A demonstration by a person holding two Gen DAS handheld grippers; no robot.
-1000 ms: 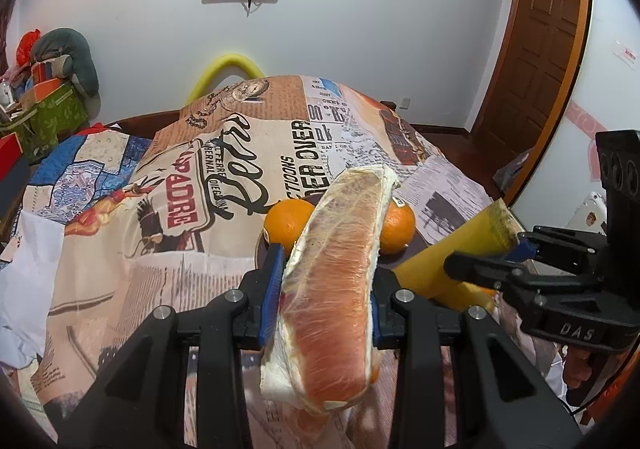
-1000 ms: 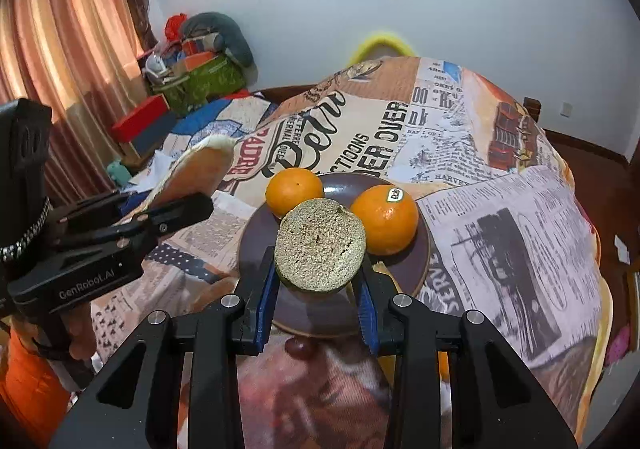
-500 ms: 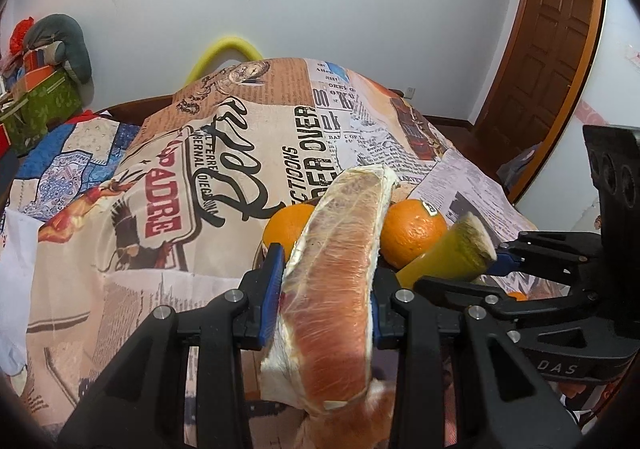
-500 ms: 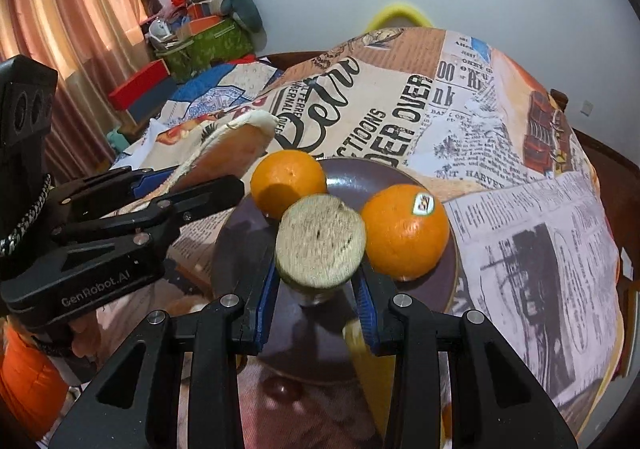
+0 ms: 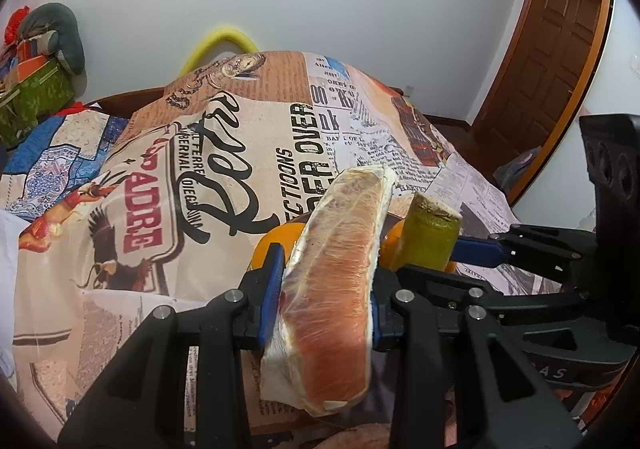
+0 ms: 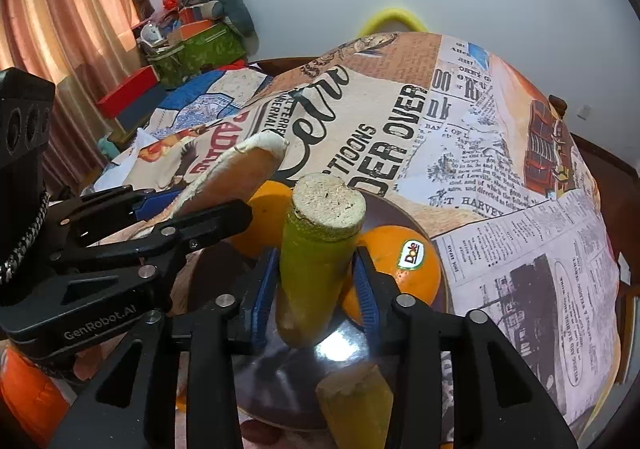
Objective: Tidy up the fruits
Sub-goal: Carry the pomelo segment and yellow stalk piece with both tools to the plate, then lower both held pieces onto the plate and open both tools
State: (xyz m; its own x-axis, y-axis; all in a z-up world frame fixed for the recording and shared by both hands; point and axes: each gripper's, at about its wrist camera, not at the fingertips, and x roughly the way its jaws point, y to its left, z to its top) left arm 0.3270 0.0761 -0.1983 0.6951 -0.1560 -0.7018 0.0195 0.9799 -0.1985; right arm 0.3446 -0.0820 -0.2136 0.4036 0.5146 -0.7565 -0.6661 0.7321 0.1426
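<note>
- Left hand-held gripper (image 5: 324, 301): clamps plastic-wrapped pink pomelo wedge (image 5: 332, 289).
- Right hand-held gripper (image 6: 316, 289): clamps green-yellow sugarcane stick (image 6: 316, 245).
- Dark round plate (image 6: 400, 209): two oranges (image 6: 404, 269) behind both grippers, a second cane piece (image 6: 356, 405) at the front.

On the counter (image 6: 500, 153) sits a plate (image 6: 404, 215) with two oranges: one (image 6: 404, 265) right, one (image 6: 268, 205) left. A cane piece (image 6: 356, 405) lies at the plate's near edge. The pomelo wedge (image 6: 236, 177) is left of the held cane (image 6: 320, 249).

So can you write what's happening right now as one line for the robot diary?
left gripper: shut on pomelo wedge | right gripper: shut on sugarcane piece | both over plate | two oranges on plate
</note>
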